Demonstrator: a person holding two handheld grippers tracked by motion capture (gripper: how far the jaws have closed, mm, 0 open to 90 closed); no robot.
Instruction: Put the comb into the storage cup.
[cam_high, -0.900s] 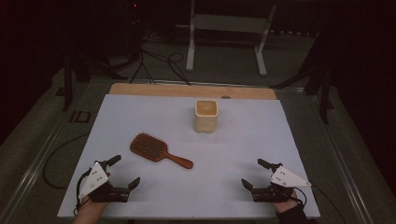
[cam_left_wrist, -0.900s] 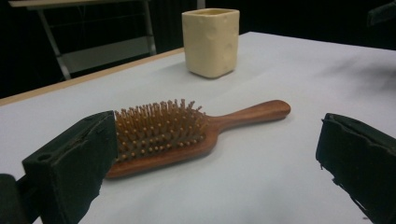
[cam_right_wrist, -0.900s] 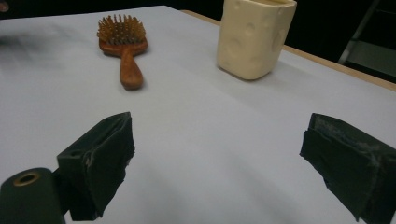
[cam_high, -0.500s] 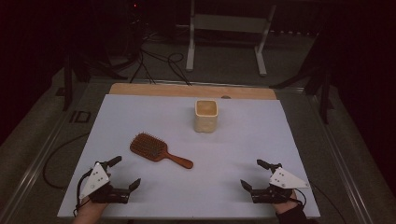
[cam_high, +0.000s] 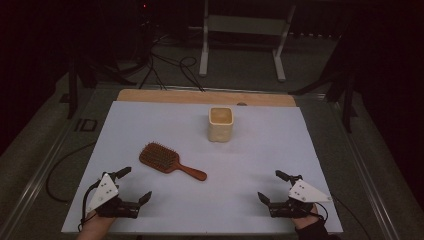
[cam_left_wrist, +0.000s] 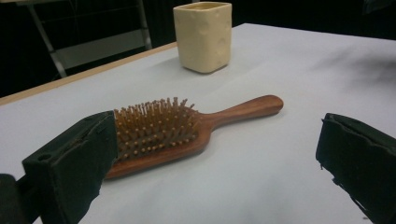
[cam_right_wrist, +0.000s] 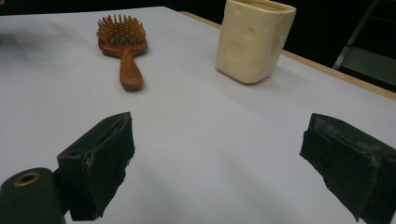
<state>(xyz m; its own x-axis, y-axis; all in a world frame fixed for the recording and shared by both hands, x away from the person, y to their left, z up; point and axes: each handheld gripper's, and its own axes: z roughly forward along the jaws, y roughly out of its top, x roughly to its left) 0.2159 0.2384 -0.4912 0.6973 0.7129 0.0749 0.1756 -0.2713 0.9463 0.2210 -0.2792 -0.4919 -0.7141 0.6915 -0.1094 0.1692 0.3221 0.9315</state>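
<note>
A wooden hairbrush (cam_high: 170, 161) lies bristles up on the white table sheet (cam_high: 165, 125), handle pointing right and toward the front. Behind it, right of centre, stands a cream square cup (cam_high: 220, 123), upright. My left gripper (cam_high: 134, 185) rests near the front left corner, open, nothing between its jaws. In the left gripper view the hairbrush (cam_left_wrist: 187, 128) lies just beyond the jaws and the cup (cam_left_wrist: 203, 36) stands farther back. My right gripper (cam_high: 273, 187) sits near the front right corner, open and empty. The right gripper view has the cup (cam_right_wrist: 254, 39) ahead and the hairbrush (cam_right_wrist: 123, 46) to the left.
A wooden strip (cam_high: 200, 97) runs along the table's far edge. Behind the table stand a metal frame (cam_high: 245, 40) and cables (cam_high: 165, 65) on the dark floor. Grey floor borders both sides of the table.
</note>
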